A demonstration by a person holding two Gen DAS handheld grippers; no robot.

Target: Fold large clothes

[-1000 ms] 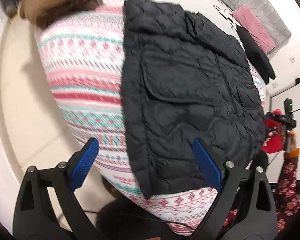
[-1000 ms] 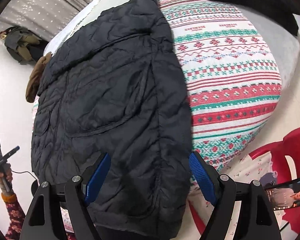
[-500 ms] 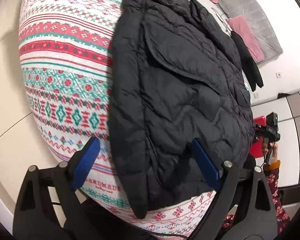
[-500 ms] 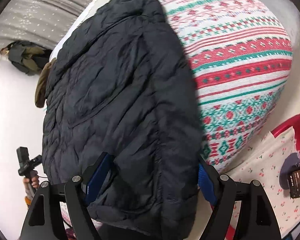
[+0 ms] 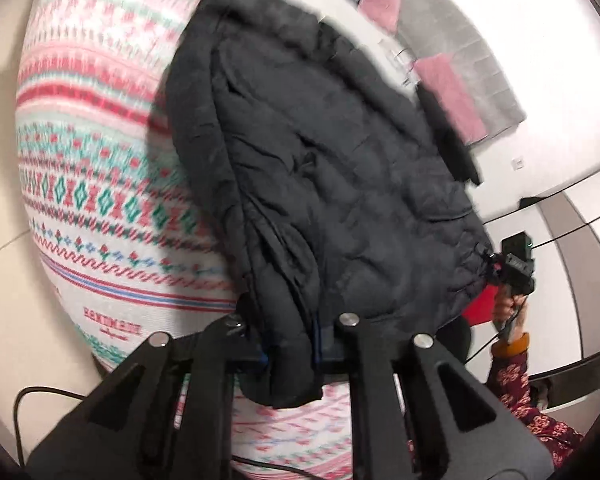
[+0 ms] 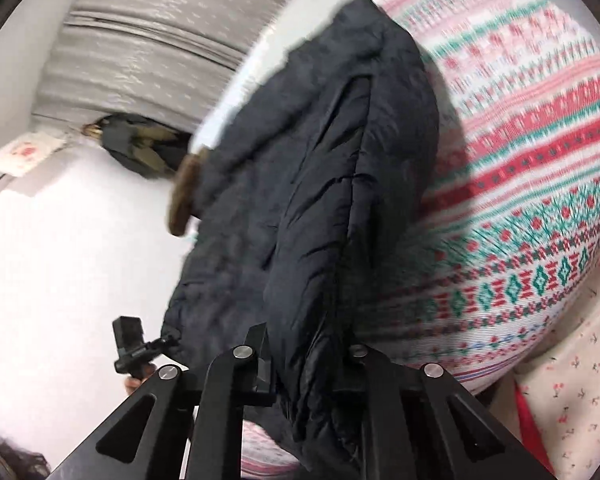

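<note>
A black quilted jacket (image 5: 324, 168) lies on a bed with a red, green and white patterned cover (image 5: 100, 184). My left gripper (image 5: 290, 344) is shut on the near left hem corner of the jacket. My right gripper (image 6: 308, 364) is shut on the near right hem corner of the jacket (image 6: 320, 208). The near edge is bunched between the jaws and lifted off the patterned cover (image 6: 540, 160). Both views are blurred by motion.
A grey and pink blanket (image 5: 452, 64) and a dark garment (image 5: 448, 140) lie at the far side of the bed. A brown garment (image 6: 184, 196) hangs at the bed's far left edge. A cherry-print cloth (image 6: 572, 380) and a red stool stand on the right. A cable (image 5: 24, 400) lies on the floor.
Both grippers have closed on the jacket's near hem, which was between open jaws before. The hem is now gathered and raised.
</note>
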